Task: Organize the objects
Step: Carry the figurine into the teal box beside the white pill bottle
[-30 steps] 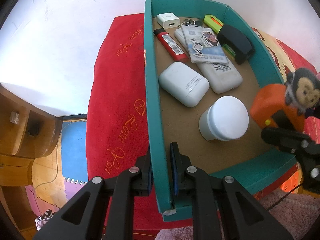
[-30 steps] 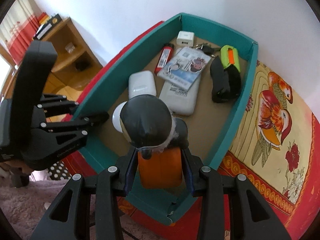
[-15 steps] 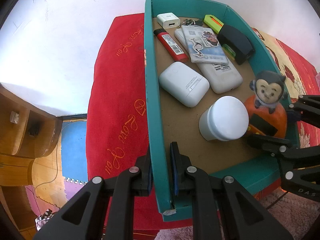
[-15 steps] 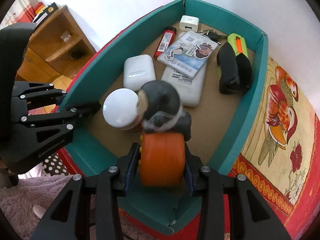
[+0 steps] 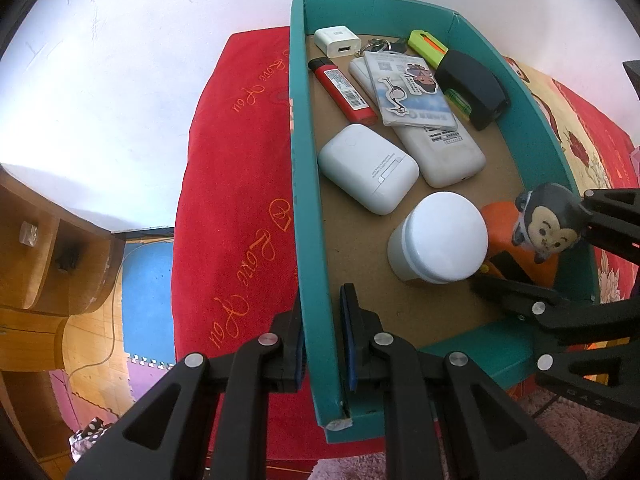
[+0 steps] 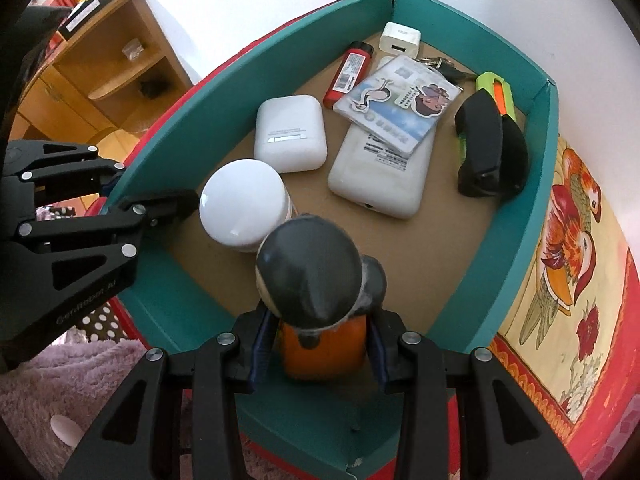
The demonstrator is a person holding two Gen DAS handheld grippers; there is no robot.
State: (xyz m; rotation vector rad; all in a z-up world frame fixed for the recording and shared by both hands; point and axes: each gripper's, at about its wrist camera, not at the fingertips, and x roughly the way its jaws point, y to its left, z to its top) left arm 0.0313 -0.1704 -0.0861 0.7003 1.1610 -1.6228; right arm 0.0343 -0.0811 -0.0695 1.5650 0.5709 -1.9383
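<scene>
**Monkey toy held over the near corner of the teal box**

Far left in the left wrist view stands a wooden shelf (image 5: 48,248), and beside it a red cloth (image 5: 236,184) with orange lettering. On that cloth sits the box (image 5: 310,200), an open teal tray with a cardboard floor. The left gripper (image 5: 322,344) is clenched on the box's left wall near the front corner, one pad outside and one inside.

Inside the box, from left to right: a red lighter (image 5: 344,90) and a white charger (image 5: 337,41) at the back, a white earbud case (image 5: 368,168), a white power bank (image 5: 436,148) with a card holder (image 5: 412,88) lying on it, keys (image 5: 378,45) behind the card, and a black and green stapler (image 5: 468,80) along the right wall. A white jar (image 5: 438,238) stands upright near the front.

Just right of the jar is the monkey (image 5: 546,226), a dark-headed toy on an orange body. The right gripper (image 6: 318,344) grasps that orange body between its pads, pointing steeply down, in the box's front right corner. Whether the toy touches the floor cannot be told. Right of the box the cloth shows a bird print (image 6: 572,240).
</scene>
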